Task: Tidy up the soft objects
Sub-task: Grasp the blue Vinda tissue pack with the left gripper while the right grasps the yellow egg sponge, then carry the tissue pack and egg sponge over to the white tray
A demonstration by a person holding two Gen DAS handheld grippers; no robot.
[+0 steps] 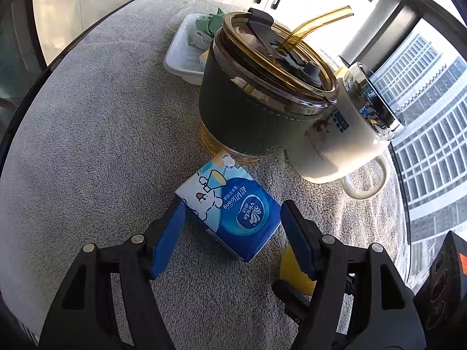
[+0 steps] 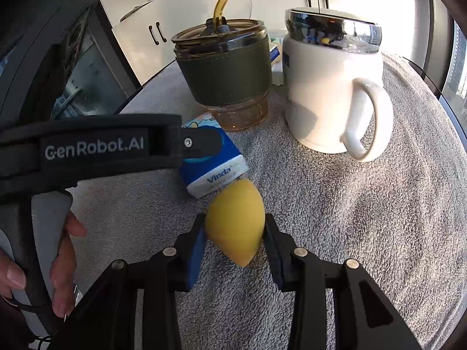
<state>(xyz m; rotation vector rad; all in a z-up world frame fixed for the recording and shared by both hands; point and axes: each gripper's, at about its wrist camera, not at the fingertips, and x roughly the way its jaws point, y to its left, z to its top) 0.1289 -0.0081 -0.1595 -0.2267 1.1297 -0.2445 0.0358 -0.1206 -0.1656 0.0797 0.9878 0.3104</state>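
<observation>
left tool (image 1: 230, 233): spread wide, blue pads either side of one blue-and-white tissue pack (image 1: 230, 210), left pad at the pack's corner, right pad just clear of it; cannot tell whether either truly presses. pack lying flat on the grey towel-covered counter (image 1: 93, 145), just in front of the tumbler.

right tool (image 2: 235, 233): pinching one yellow teardrop sponge (image 2: 235, 221) between both pads, pointed end toward the camera, just beside the near corner of the tissue pack (image 2: 216, 175).

counted: one amber glass tumbler (image 1: 262, 93) with dark green sleeve and amber straw; one white mug (image 1: 344, 143) with a shiny lid, touching or nearly touching the tumbler; one white tray (image 1: 181, 55) behind them.

hard to make out: tray contents, partly hidden by the tumbler, something green and some small packets only. sponge in the left view mostly hidden behind the right pad. left tool's body in the right view covering much of the tissue pack.
</observation>
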